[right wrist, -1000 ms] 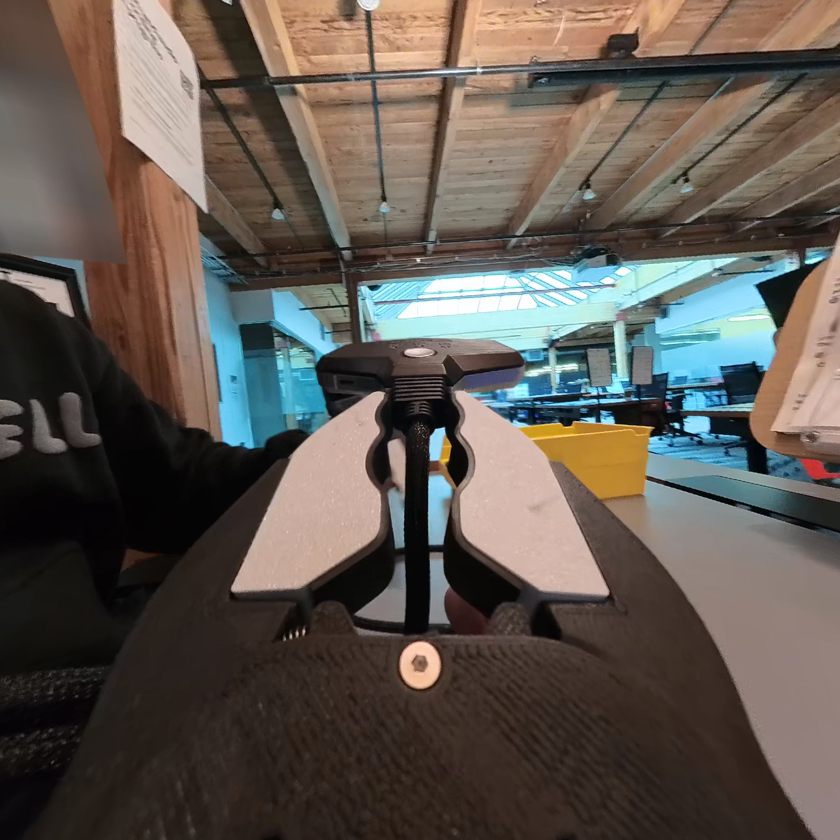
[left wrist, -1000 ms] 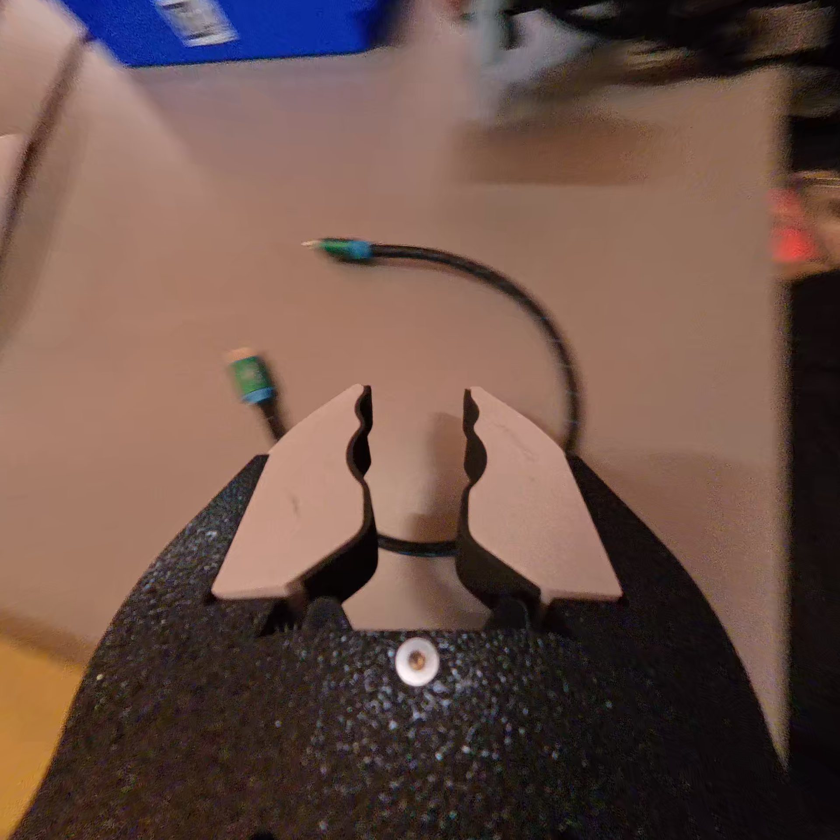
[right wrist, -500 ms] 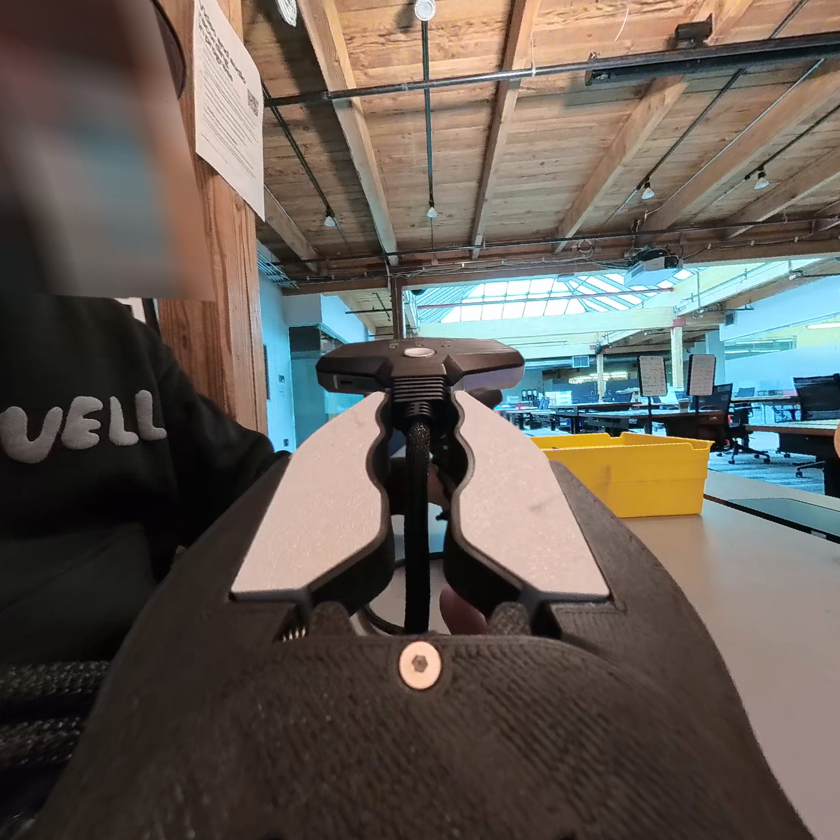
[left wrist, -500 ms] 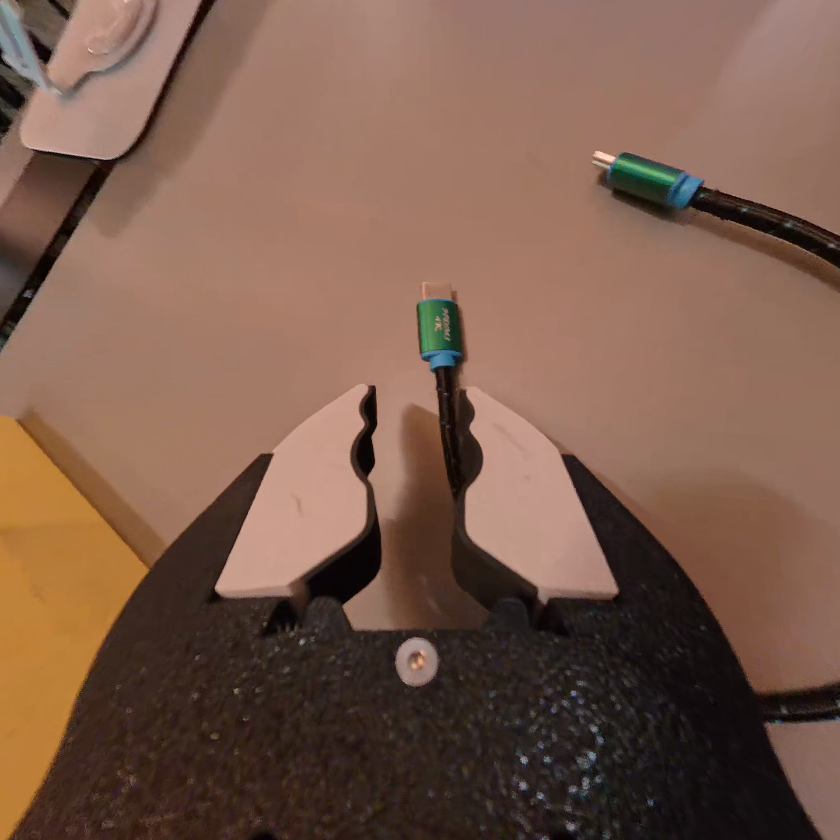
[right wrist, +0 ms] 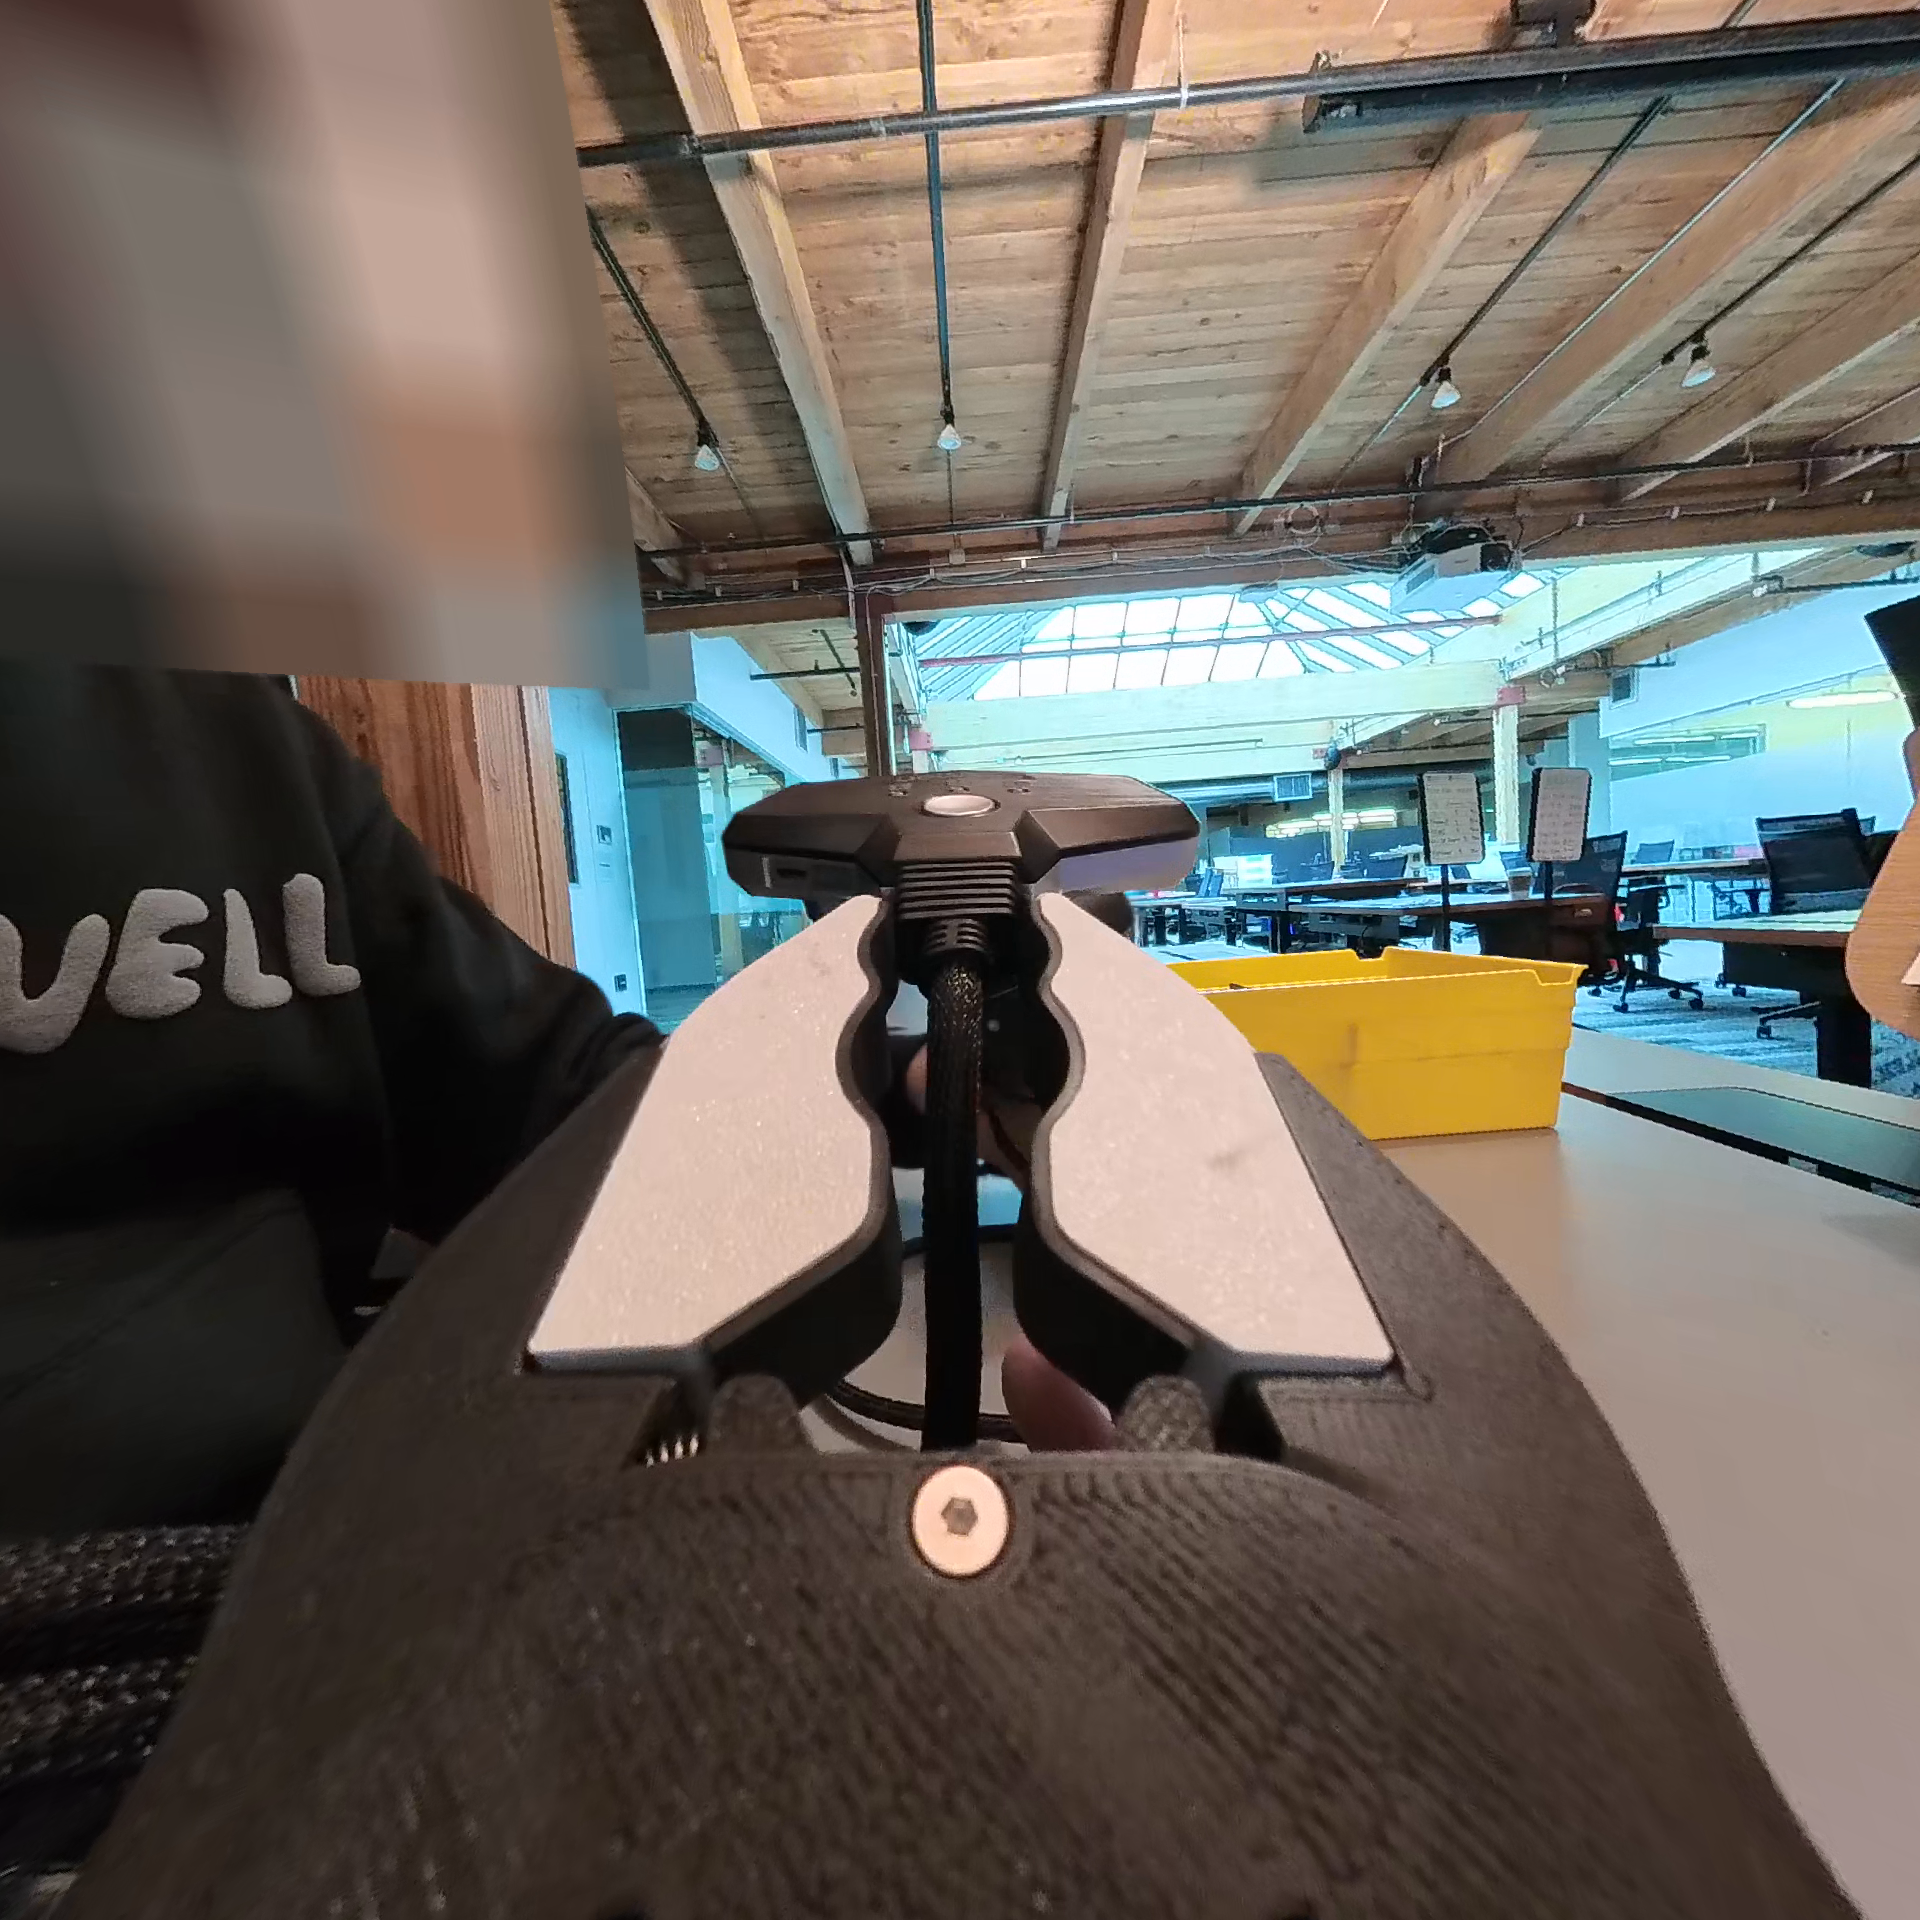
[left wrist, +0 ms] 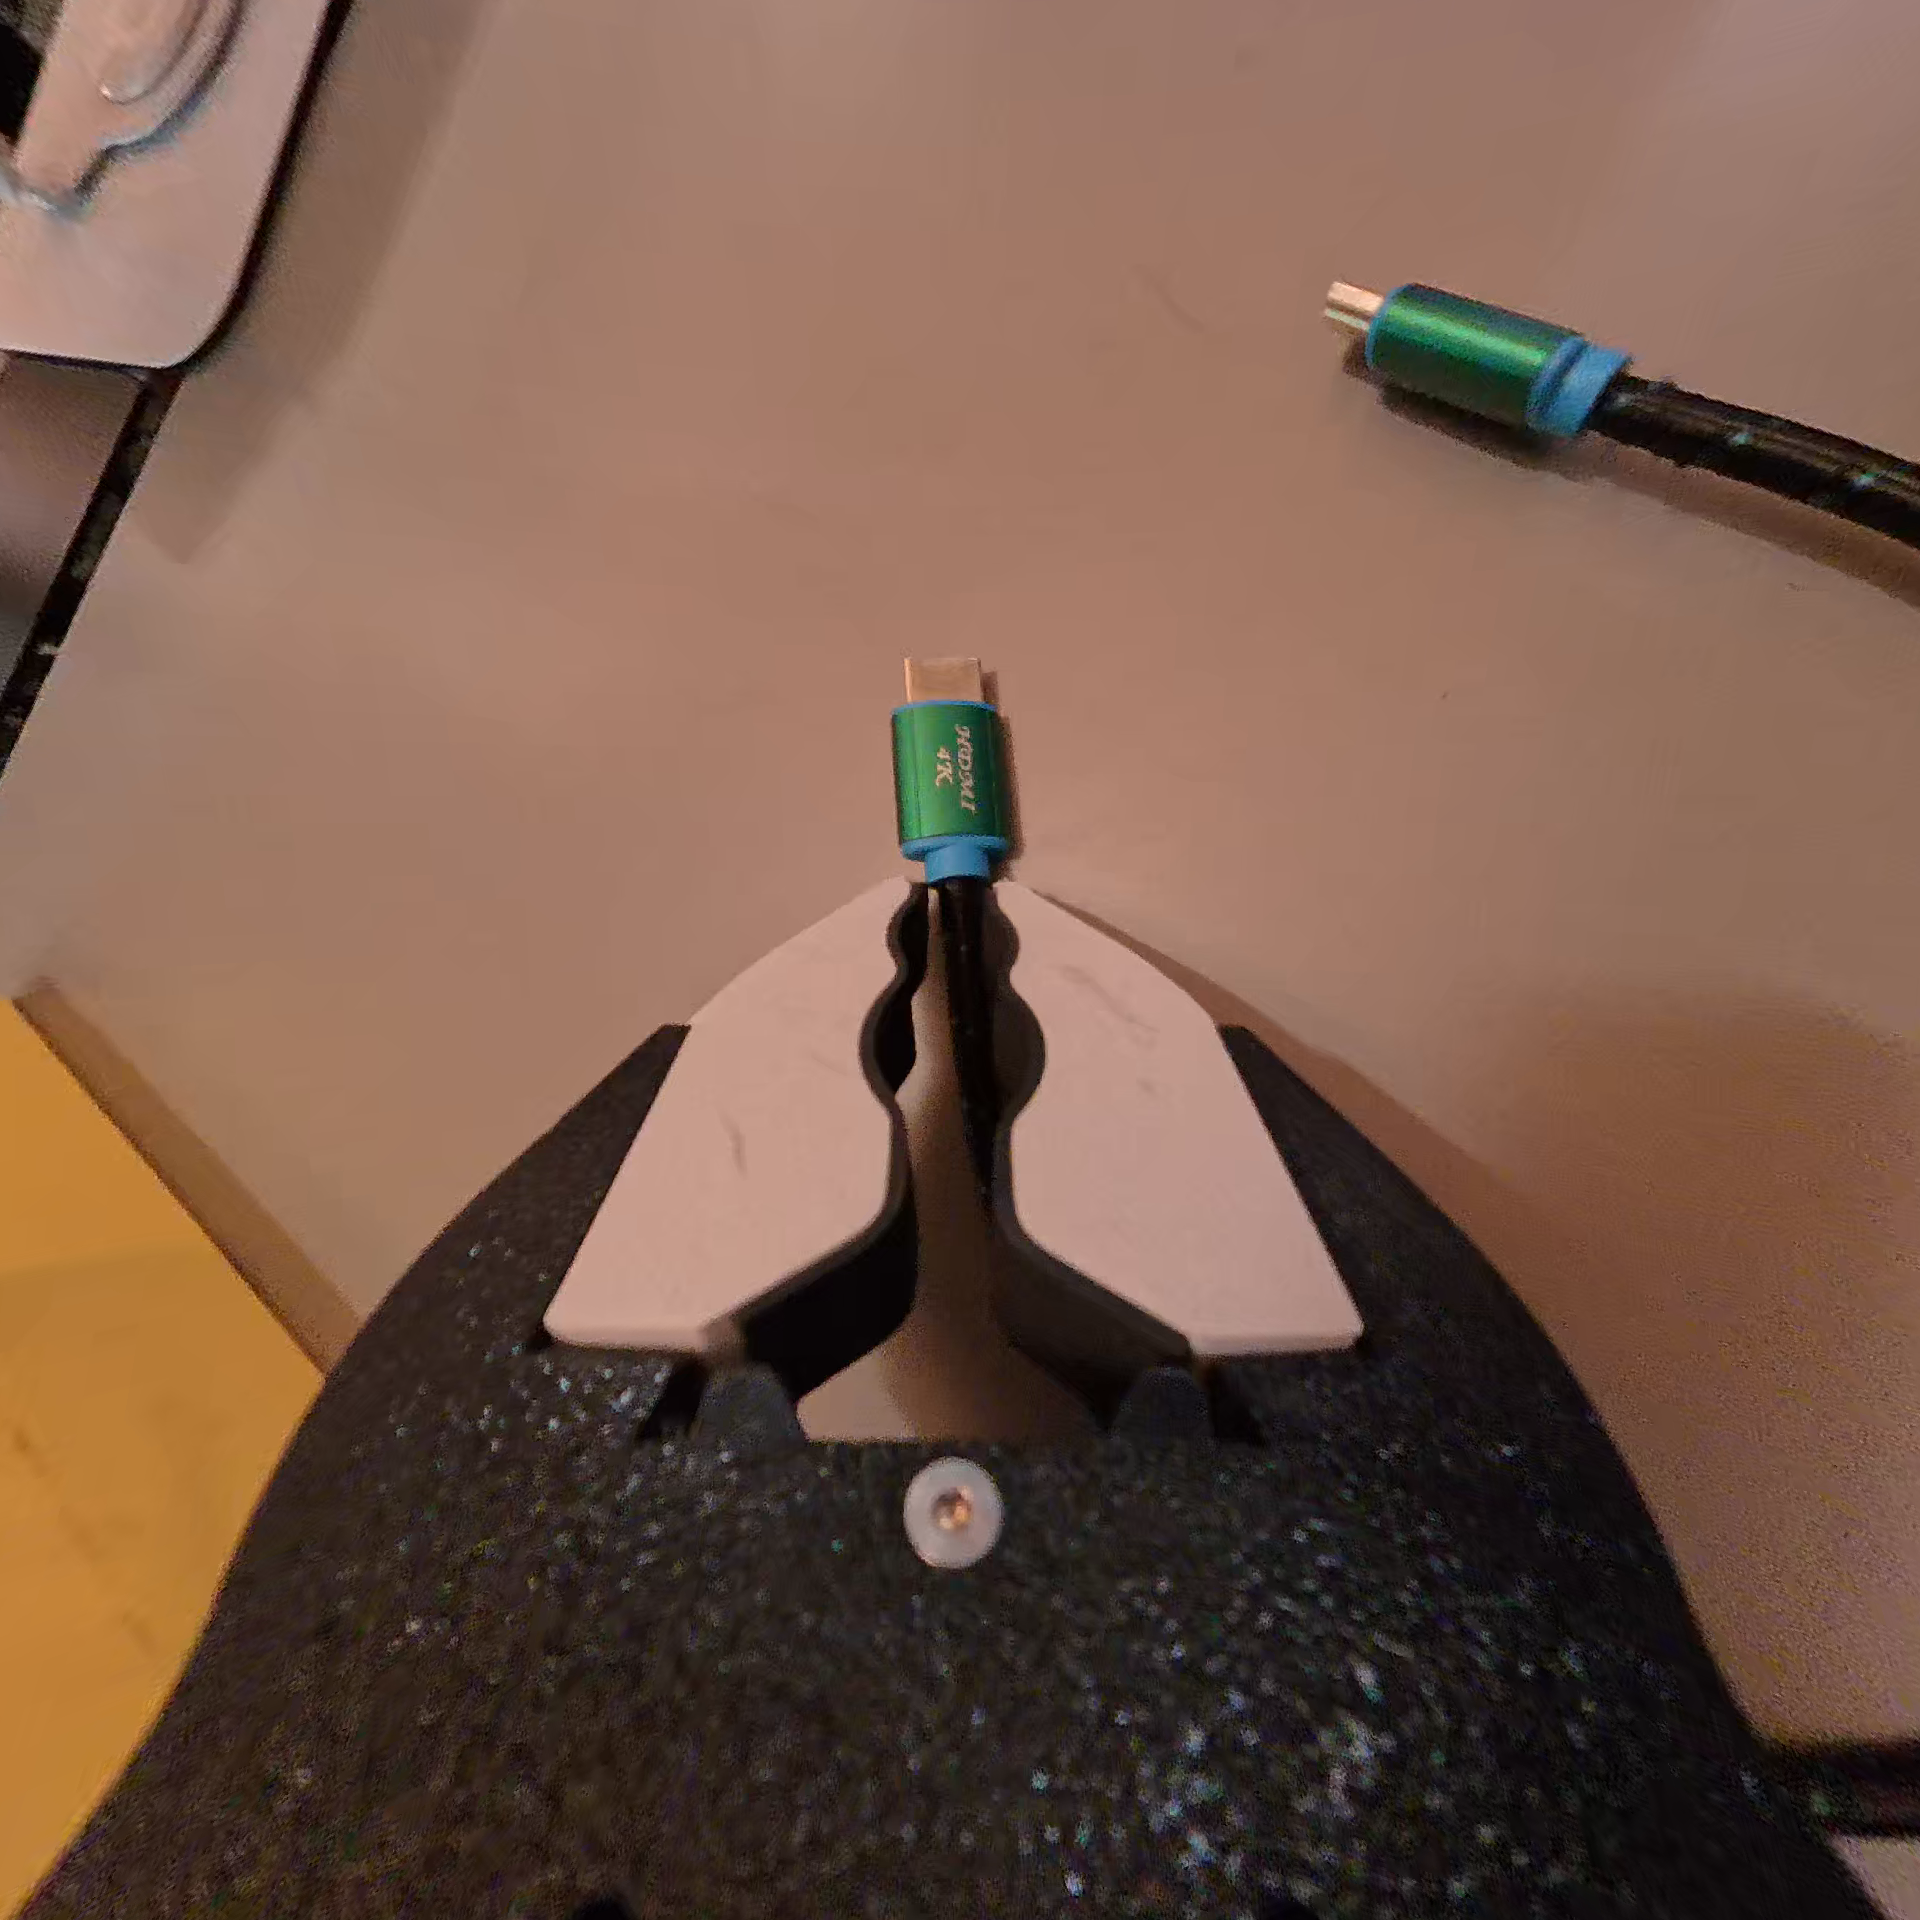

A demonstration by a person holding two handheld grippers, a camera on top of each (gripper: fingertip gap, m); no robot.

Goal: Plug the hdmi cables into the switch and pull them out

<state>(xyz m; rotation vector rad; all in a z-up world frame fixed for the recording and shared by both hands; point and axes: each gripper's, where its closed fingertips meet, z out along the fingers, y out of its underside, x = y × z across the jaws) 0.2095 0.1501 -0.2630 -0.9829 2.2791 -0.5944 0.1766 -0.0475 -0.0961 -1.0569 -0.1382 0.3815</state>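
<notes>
In the left wrist view my left gripper (left wrist: 958,896) is shut on a black braided HDMI cable just behind its green plug (left wrist: 948,774), which points away from me over the grey table (left wrist: 727,416). A second green HDMI plug (left wrist: 1475,353) lies on the table at the upper right, its black cable running off the right edge. In the right wrist view my right gripper (right wrist: 958,914) is shut on the switch's own black braided cable (right wrist: 951,1143) at its strain relief. It holds the black HDMI switch (right wrist: 961,836) up in the air, level, with its silver button on top.
A grey flat pad (left wrist: 125,177) lies at the table's far left corner. The table's front-left edge (left wrist: 187,1174) borders a yellow floor. In the right wrist view a person in a black sweatshirt (right wrist: 208,1039) sits at left, and a yellow bin (right wrist: 1392,1029) stands on the table.
My left gripper swung left onto the nearer green-plug cable and closed on it. My right gripper, still holding the switch, turned slightly so the person fills more of the left.
</notes>
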